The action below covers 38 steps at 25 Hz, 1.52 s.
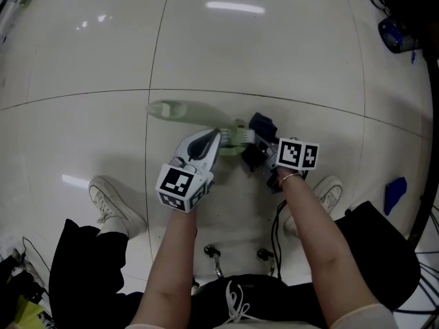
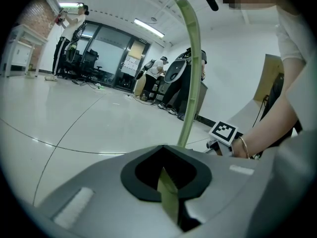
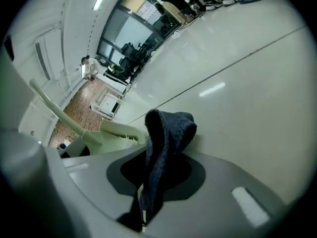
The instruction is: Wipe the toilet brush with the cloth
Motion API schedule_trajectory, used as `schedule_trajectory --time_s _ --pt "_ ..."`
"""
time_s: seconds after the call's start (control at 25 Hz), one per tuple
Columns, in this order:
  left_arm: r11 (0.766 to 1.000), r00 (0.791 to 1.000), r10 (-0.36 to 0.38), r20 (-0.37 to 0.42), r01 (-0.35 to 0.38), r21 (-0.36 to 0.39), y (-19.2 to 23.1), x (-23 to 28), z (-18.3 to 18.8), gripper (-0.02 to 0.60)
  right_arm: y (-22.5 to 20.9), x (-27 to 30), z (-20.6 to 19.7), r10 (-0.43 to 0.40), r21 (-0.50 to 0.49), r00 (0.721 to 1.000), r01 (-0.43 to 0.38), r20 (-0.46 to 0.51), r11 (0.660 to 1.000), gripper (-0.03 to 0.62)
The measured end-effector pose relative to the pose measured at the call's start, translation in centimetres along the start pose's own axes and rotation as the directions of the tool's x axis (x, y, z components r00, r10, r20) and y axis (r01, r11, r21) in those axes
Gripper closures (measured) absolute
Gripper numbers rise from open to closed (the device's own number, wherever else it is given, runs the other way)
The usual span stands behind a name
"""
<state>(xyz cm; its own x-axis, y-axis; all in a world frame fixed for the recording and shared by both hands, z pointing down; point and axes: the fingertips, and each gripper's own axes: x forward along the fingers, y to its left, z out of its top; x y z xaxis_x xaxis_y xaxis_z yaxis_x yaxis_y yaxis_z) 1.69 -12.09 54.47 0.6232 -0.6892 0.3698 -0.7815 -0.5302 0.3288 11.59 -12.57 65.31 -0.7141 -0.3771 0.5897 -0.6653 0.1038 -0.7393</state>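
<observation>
Head view: I'm standing over the white floor (image 1: pixel 288 60) with my left claw (image 1: pixel 218 140) and my right claw (image 1: pixel 256 141) drawn close together. The pale green toilet brush (image 1: pixel 184 114) runs from them out to my left.
Left claw: pressed shut on the brush. In the left gripper view the green handle (image 2: pixel 190 73) comes out from between the jaws and curves up and away from me.
Right claw: pinching the dark blue cloth (image 3: pixel 166 143). In the right gripper view a fold of it stands up past the jaws.
Brush against cloth: the brush head (image 3: pixel 118 132), with its pale bristles, sits just beside the cloth, on the cloth's left in the right gripper view. Whether the two are touching I can't quite tell, since the cloth's own fold covers the spot where they would meet.
Done so far: both things are in hand and brought together — the setting-up looks finished to me.
Left to do: the wiping itself, or most of it, I judge. Nothing in these views shows how much of the head or handle the cloth has covered.
Where the brush lies to my claws: the handle is clamped in the left claw, and the head is near the right claw's tips — close enough, I'd say, for the cloth to rub it.
</observation>
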Motion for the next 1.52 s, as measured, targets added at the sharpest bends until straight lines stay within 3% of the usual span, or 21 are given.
schedule_trajectory --time_s 0.24,0.32,0.44,0.52,0.64,0.76,0.88,0.96,1.08,1.36,1.52 --pt "1.0 1.0 0.003 0.014 -0.003 -0.027 0.2 0.2 0.0 0.575 -0.5 -1.6 -3.1 0.055 0.153 0.998 -0.051 -0.019 0.987 0.528" --pt "0.999 1.0 0.005 0.019 -0.004 -0.05 0.2 0.2 -0.1 0.575 -1.3 -2.7 -3.3 0.019 0.144 0.999 -0.015 -0.032 0.989 0.528" --pt "0.998 1.0 0.008 0.019 -0.007 -0.063 0.3 0.3 0.0 0.575 -1.5 -3.8 -0.1 -0.06 -0.041 0.998 0.059 -0.024 0.997 0.528" --pt "0.999 1.0 0.006 0.011 -0.005 -0.054 0.2 0.3 0.0 0.575 0.2 -3.6 3.4 -0.053 -0.214 0.998 0.047 -0.021 0.976 0.528" --pt "0.999 1.0 0.004 -0.001 -0.004 -0.039 0.0 0.3 0.1 0.575 5.0 -2.6 8.6 0.036 -0.397 0.999 -0.036 -0.007 0.917 0.528" --pt "1.0 1.0 0.02 0.002 -0.02 -0.022 0.2 0.3 0.3 0.575 11.4 -1.2 12.0 0.206 -0.489 0.978 -0.177 0.006 0.854 0.528" --pt "0.999 0.999 0.031 0.008 -0.031 -0.018 0.3 0.3 0.2 0.575 16.7 0.4 12.1 0.399 -0.49 0.916 -0.37 -0.048 0.79 0.528" --pt "1.0 1.0 0.029 0.007 -0.029 -0.01 -0.1 0.5 0.4 0.575 18.3 1.5 11.3 0.462 -0.478 0.88 -0.455 -0.112 0.751 0.528" --pt "0.999 0.999 0.033 0.0 -0.033 0.015 -0.3 0.7 0.5 0.575 18.4 3.7 10.1 0.463 -0.471 0.863 -0.5 -0.202 0.727 0.528" --pt "0.998 0.999 0.037 -0.007 -0.037 0.049 -0.9 0.5 0.1 0.575 15.4 7.6 6.7 0.445 -0.369 0.803 -0.583 -0.395 0.724 0.528" --pt "0.997 0.999 0.032 -0.018 -0.031 0.072 -1.0 0.6 0.0 0.575 12.7 8.1 5.9 0.384 -0.379 0.814 -0.553 -0.436 0.742 0.528"
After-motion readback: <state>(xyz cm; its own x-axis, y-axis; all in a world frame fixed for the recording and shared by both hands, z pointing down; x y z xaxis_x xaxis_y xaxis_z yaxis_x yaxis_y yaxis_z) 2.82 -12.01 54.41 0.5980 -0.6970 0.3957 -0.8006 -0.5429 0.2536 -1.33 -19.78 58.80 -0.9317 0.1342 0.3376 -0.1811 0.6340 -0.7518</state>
